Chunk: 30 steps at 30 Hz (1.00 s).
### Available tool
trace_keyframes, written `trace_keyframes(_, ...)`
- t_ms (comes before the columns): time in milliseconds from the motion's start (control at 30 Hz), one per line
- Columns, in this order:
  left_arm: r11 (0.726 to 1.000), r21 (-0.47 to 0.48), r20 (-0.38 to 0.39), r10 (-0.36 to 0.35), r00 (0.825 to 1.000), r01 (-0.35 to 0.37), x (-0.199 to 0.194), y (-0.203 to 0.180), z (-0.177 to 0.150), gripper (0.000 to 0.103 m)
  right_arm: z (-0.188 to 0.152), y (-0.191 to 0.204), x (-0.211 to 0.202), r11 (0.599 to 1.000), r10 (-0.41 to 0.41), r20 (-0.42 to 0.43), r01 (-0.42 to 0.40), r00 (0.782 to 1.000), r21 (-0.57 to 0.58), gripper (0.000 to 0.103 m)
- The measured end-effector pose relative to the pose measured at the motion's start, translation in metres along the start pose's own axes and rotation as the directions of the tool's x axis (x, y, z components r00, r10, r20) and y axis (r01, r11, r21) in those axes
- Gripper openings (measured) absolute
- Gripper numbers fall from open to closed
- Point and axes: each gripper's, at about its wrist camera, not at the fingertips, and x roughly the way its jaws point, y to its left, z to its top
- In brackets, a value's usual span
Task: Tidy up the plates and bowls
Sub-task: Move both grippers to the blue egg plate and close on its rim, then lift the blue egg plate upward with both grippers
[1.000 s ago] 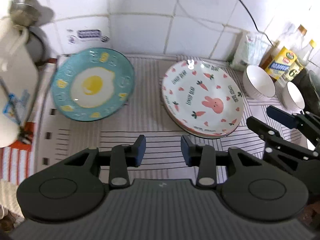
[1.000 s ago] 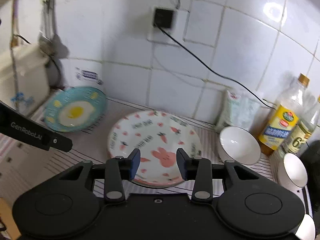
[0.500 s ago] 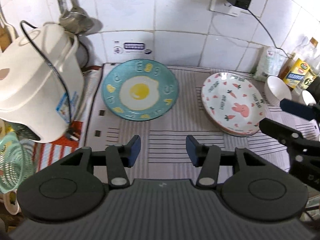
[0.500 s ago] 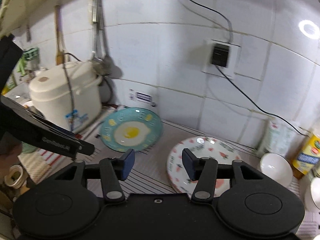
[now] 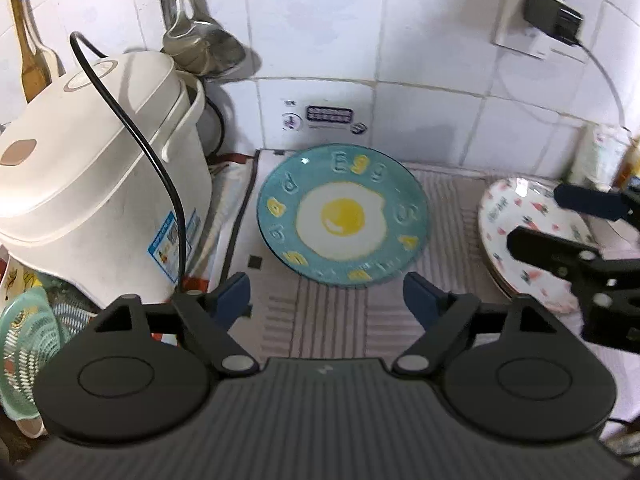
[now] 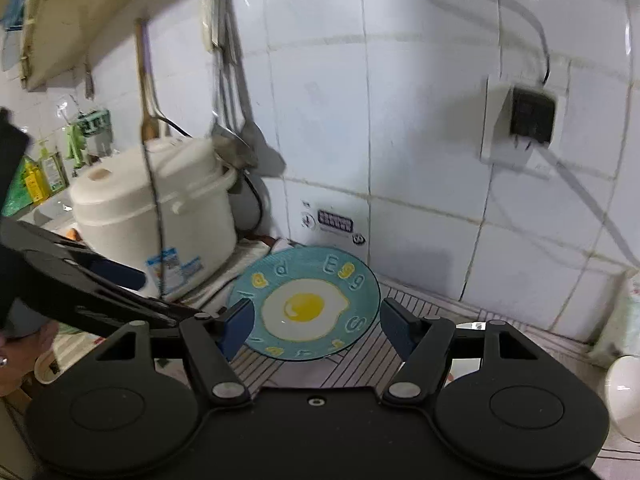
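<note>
— Where's the egg plate [image 5: 342, 216]?
— Just ahead of your left gripper [image 5: 326, 300], untouched.
— Jaws?
— Your left and right gripper [image 6: 316, 326] have just been opening; both stand wide, empty.

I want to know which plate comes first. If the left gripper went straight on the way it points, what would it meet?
Most likely the teal fried-egg plate, centred just beyond the open, empty left gripper, whose jaws have just been opening. Depth is unclear; it might touch the striped mat first.

Glossy glazed plate [image 5: 342, 216] (ribbed mat [image 5: 332, 320])
</note>
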Motion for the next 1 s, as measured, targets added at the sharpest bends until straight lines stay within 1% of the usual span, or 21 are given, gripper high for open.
trace_keyframes(133,1.000,-0.011,0.022,0.028,0.999,-0.028,0.031,0.003,0.003,0.090,-0.001,-0.014,0.042,1.000,0.025,-0.015,-0.024,1.000,0.015,0.074)
trace_keyframes(200,0.999,-0.014,0.013,0.040,0.999,-0.040,0.049,0.005,0.003,0.091,-0.001,-0.023,0.061,0.999,0.036,-0.020,-0.035,0.999,0.037,0.074)
trace_keyframes(300,0.998,-0.029,0.003,0.049,0.999,-0.049,0.076,0.010,0.004,0.091,0.000,-0.038,0.091,0.995,0.049,-0.051,-0.044,0.997,0.091,0.074)
trace_keyframes(433,0.997,-0.052,-0.010,0.063,0.998,-0.063,0.104,0.017,0.006,0.091,0.000,-0.049,0.123,0.991,0.064,-0.100,-0.052,0.993,0.124,0.074)
trace_keyframes(500,0.995,-0.065,-0.030,0.079,0.996,-0.081,0.119,0.020,0.006,0.091,-0.001,-0.054,0.138,0.991,0.057,-0.124,-0.041,0.991,0.128,0.074)
trace_keyframes(667,0.993,-0.086,-0.064,0.081,0.995,-0.086,0.141,0.022,0.004,0.087,-0.005,-0.067,0.169,0.988,0.036,-0.185,-0.007,0.982,0.155,0.074)
trace_keyframes(733,0.991,-0.093,-0.067,0.086,0.994,-0.092,0.145,0.023,0.002,0.082,-0.006,-0.071,0.176,0.986,0.045,-0.193,-0.013,0.980,0.164,0.073)
trace_keyframes(767,0.991,-0.097,-0.072,0.087,0.994,-0.094,0.147,0.024,0.002,0.076,-0.006,-0.072,0.179,0.986,0.051,-0.199,-0.017,0.979,0.167,0.070)
trace_keyframes(800,0.991,-0.103,-0.076,0.083,0.994,-0.091,0.149,0.025,0.002,0.067,-0.006,-0.072,0.182,0.986,0.060,-0.204,-0.026,0.977,0.164,0.065)
trace_keyframes(833,0.990,-0.109,-0.080,0.081,0.994,-0.090,0.150,0.026,0.003,0.064,-0.005,-0.073,0.184,0.986,0.073,-0.207,-0.039,0.976,0.163,0.063)
trace_keyframes(900,0.988,-0.121,-0.099,0.087,0.991,-0.099,0.156,0.028,0.002,0.051,-0.005,-0.072,0.187,0.985,0.107,-0.215,-0.074,0.971,0.157,0.053)
trace_keyframes(933,0.988,-0.127,-0.090,0.080,0.993,-0.092,0.157,0.030,0.002,0.050,-0.005,-0.073,0.187,0.985,0.118,-0.214,-0.086,0.970,0.153,0.050)
trace_keyframes(967,0.988,-0.129,-0.082,0.076,0.994,-0.086,0.157,0.030,0.002,0.043,-0.006,-0.073,0.188,0.985,0.121,-0.217,-0.089,0.969,0.150,0.046)
trace_keyframes(1000,0.989,-0.125,-0.075,0.073,0.994,-0.082,0.158,0.029,0.003,0.038,-0.006,-0.074,0.190,0.985,0.122,-0.224,-0.089,0.967,0.149,0.040)
